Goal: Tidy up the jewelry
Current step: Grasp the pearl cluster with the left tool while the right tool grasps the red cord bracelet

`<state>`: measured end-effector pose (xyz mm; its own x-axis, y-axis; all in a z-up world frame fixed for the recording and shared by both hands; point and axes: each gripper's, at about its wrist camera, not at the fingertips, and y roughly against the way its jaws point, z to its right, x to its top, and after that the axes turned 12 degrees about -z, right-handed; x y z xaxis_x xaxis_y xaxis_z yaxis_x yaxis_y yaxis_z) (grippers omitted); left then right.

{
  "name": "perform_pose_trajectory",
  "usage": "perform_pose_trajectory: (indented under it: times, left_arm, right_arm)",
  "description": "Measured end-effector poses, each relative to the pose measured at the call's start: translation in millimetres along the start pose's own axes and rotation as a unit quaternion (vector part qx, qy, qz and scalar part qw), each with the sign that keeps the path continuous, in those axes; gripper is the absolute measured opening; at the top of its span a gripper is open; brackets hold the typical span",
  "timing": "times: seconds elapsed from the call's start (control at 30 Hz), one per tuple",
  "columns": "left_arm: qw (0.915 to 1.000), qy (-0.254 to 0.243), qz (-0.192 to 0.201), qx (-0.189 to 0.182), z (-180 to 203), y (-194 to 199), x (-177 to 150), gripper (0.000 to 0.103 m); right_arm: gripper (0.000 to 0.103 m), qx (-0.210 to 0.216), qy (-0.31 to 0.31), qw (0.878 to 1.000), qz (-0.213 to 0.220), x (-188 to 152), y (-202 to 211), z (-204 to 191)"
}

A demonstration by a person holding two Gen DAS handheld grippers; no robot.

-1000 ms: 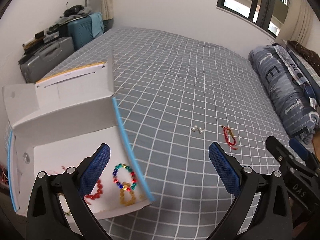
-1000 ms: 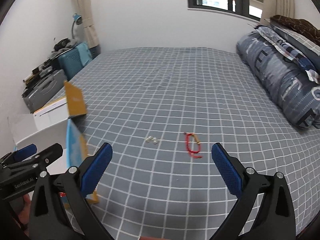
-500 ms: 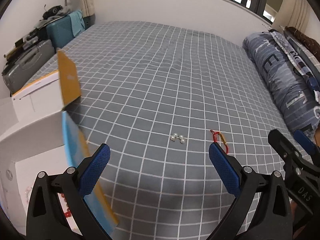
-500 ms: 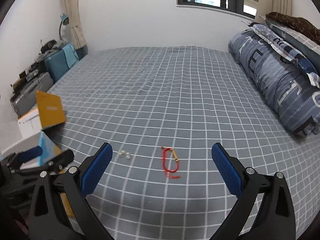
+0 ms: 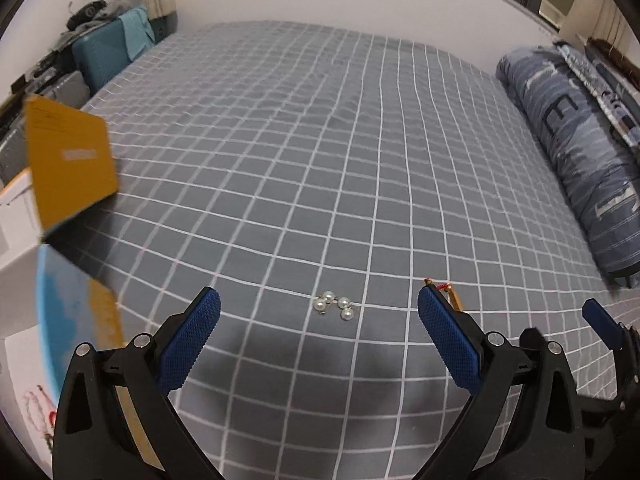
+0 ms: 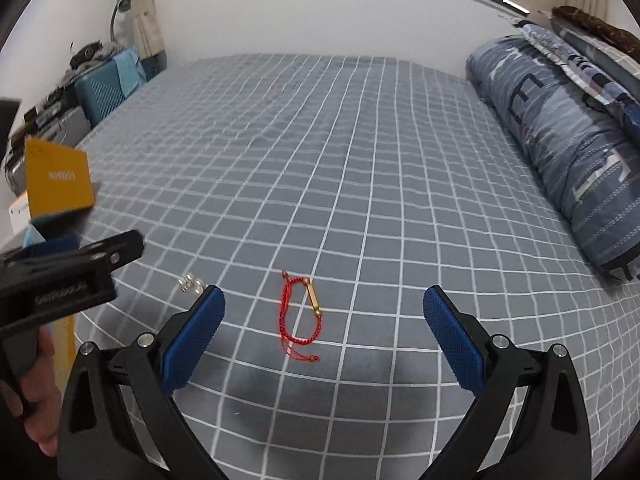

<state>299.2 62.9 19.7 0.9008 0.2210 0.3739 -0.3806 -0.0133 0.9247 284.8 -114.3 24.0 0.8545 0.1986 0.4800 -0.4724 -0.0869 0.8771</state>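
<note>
A small cluster of pearl earrings [image 5: 334, 306] lies on the grey checked bedspread, just ahead of my open left gripper [image 5: 319, 316]. Its jaws stand wide apart with nothing between them. A red cord bracelet with a gold bar [image 6: 299, 314] lies in front of my open right gripper [image 6: 323, 308], also empty. The pearls [image 6: 191, 282] show small at the right wrist view's left, beside the left gripper's body [image 6: 60, 280]. The bracelet's gold end [image 5: 452, 296] peeks from behind the left gripper's right finger. The open white box [image 5: 24, 300] with yellow flaps sits at the left edge, holding beaded pieces.
A rolled blue-grey duvet [image 6: 560, 128] lies along the bed's right side. Suitcases and clutter [image 5: 104, 52] stand beside the bed at the far left. A hand [image 6: 36, 396] holds the left gripper's handle. The bedspread [image 5: 340, 140] stretches flat ahead to the far wall.
Both grippers have swung right and lowered toward the bed. The box has slid to the left edge of both views; the pearls and bracelet now sit nearer and centred.
</note>
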Motion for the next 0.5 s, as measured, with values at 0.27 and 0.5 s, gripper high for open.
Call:
perform_pose_trajectory:
  times: [0.27,0.5]
  left_arm:
    - [0.9993,-0.008,-0.037,0.001,3,-62,7,0.097]
    - [0.9980,-0.012,-0.062,-0.001,-3,-104,3,0.097]
  right_arm:
    - [0.095,0.005,0.015,1.000,-0.024,-2,-45,-3]
    - [0.095,0.011,0.017,0.998,-0.055,1,-83,-11]
